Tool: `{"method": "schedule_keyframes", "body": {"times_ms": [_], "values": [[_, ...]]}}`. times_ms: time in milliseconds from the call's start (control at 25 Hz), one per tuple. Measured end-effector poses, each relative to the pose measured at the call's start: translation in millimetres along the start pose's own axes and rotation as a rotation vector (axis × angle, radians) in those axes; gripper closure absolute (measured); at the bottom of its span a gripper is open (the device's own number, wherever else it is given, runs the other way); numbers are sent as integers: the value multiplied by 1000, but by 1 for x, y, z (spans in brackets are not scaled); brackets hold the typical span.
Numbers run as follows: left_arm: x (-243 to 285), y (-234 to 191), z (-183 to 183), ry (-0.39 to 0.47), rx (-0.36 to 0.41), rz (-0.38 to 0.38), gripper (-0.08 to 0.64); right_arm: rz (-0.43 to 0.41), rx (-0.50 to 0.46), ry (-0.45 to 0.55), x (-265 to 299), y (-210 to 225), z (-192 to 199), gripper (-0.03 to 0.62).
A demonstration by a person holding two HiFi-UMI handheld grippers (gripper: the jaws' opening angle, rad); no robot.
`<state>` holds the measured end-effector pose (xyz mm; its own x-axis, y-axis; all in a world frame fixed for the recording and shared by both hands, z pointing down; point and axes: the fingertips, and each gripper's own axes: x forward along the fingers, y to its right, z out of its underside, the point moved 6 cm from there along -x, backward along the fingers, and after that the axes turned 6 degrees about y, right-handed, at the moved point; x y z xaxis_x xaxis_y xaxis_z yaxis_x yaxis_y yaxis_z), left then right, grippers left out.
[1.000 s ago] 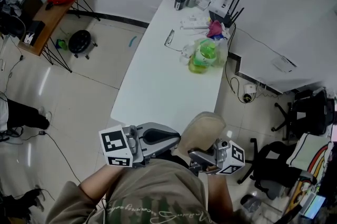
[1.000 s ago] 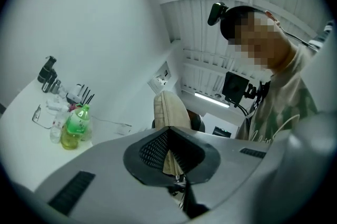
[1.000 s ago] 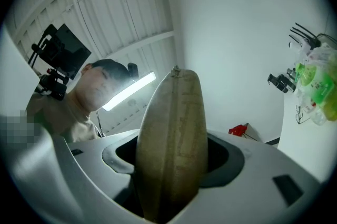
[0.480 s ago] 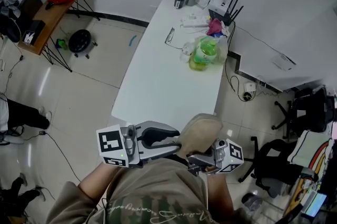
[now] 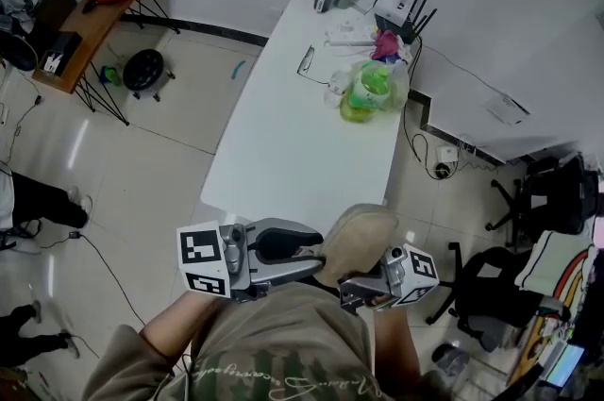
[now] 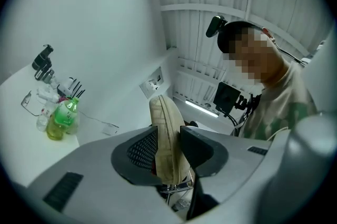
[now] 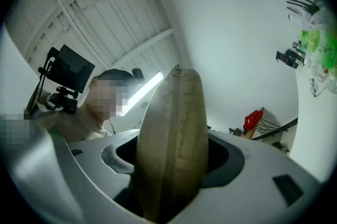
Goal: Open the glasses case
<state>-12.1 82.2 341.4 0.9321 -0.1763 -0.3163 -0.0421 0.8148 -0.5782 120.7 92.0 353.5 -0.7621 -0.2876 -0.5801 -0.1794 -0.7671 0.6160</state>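
Well, from the head view I see the glasses case (image 5: 357,239) up in the air in front of the person's chest, just off the near edge of the tabletop (image 5: 302,144), with a gripper at either side; that view does not let me judge the jaws. The gripper views do; the left gripper (image 6: 169,138) has the case's thin seamed edge standing upright between its jaws, which have just been opening and now sit loosened beside it rather than clenched. The right gripper (image 7: 174,165) is grasping the case across its broad tan body, which fills the whole gap between the jaws and rises well above them.

Only the head view gives me the full tabletop; a green bottle (image 5: 363,97) and other clutter crowd its far end, and the near half is bare white. The left gripper view catches that bottle at its left edge; both gripper views look up at the ceiling lights and the person.
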Motion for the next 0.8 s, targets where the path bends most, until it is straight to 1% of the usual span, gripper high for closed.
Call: {"method": "schedule_keyframes", "body": {"times_ms": [80, 160, 200, 240, 320, 360, 440, 560, 600, 680, 760, 800], "values": [[-4, -1, 3, 10, 5, -15, 430, 32, -25, -22, 1, 0, 2, 279], [-9, 0, 4, 27, 20, -27, 442, 70, -68, -64, 3, 0, 4, 279], [-12, 0, 4, 40, 32, -32, 478, 91, -100, -97, 5, 0, 6, 279], [-14, 1, 5, 51, 43, -31, 535, 108, -137, -139, 8, 0, 10, 279], [-14, 4, 7, 66, 52, -15, 535, 116, -204, -225, 14, -1, 19, 279], [-14, 4, 9, 76, 51, -18, 536, 120, -229, -241, 16, -1, 22, 279], [-16, -1, 11, 96, 40, -53, 541, 149, -259, -225, 14, 5, 24, 279], [-20, -9, 14, 109, 25, -101, 546, 186, -244, -188, 11, 15, 27, 280], [-21, -11, 13, 111, 28, -107, 545, 187, -228, -168, 11, 17, 27, 279], [-25, -11, 11, 110, 50, -112, 553, 190, -192, -94, 9, 19, 22, 281], [-29, -10, 10, 101, 65, -102, 552, 191, -157, -20, 8, 21, 13, 282], [-29, -10, 10, 92, 68, -93, 551, 185, -152, -9, 8, 21, 9, 285]]}}
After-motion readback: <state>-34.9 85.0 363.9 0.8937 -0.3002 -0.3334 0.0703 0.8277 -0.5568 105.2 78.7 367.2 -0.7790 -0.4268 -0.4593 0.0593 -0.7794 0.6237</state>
